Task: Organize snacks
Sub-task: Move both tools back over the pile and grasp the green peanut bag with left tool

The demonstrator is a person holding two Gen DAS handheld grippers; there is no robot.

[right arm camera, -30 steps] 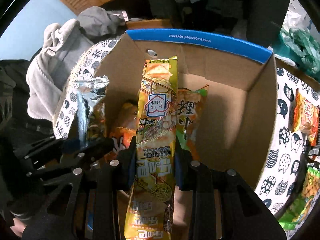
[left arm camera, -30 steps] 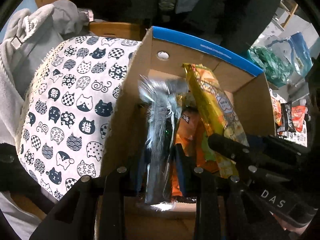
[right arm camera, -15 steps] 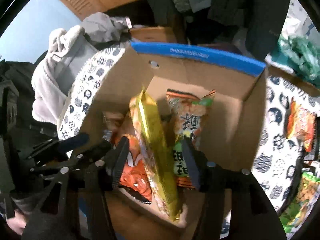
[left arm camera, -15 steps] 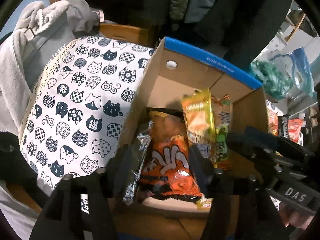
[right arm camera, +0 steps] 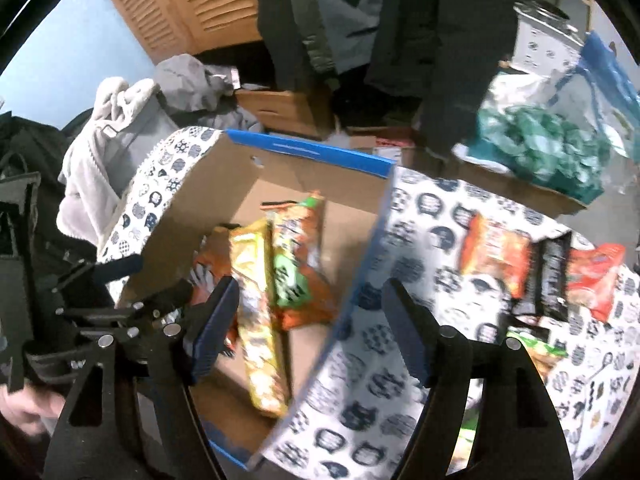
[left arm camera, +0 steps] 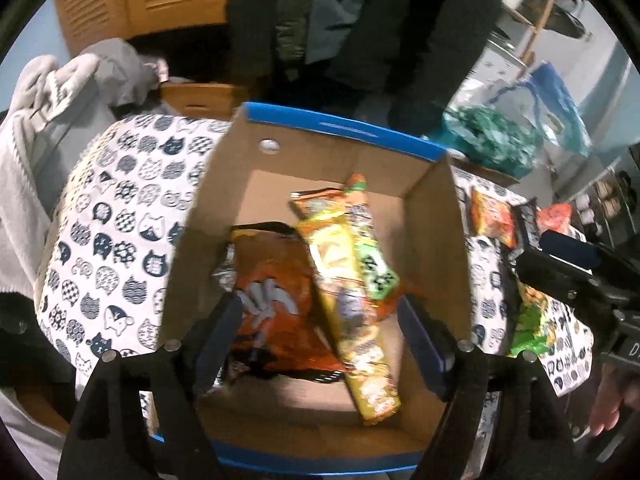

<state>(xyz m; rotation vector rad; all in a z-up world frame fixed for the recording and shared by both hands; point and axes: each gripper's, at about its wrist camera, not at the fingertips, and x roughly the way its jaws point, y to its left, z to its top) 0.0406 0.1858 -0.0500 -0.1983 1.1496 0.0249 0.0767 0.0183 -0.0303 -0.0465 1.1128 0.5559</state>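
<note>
- Right now my left tongs (left arm camera: 320,336) hang over the cardboard box (left arm camera: 436,240) with both fingers spread wide and nothing between them.
- My right tongs (right arm camera: 310,320) are spread wide too and grip nothing. They hang above the right wall of the box, where it meets the cat-pattern cloth (right arm camera: 436,216) on the worktop.
- Down in the box lie the snacks. A long yellow snack bag (left arm camera: 352,312) lies slanted on top.
- An orange snack bag (left arm camera: 276,304) lies flat just left of the yellow one, and they touch.
- A snack bag with a green patch (left arm camera: 374,268) sits just right of the yellow one, partly under it.
- A bit of shiny silver wrapper (left arm camera: 224,276) peeks out by the box's left wall.
- More snacks lie outside, on the cloth to the right of the box: an orange-red pack (right arm camera: 496,256), a black pack (right arm camera: 554,276) beside it, and a red pack (right arm camera: 596,280) next to that.
- A green pack (left arm camera: 528,328) lies on the cloth too, nearer to me.
- Behind the worktop I see a gray fleece (left arm camera: 44,120) and a see-through bag of green stuff (right arm camera: 544,148).
</note>
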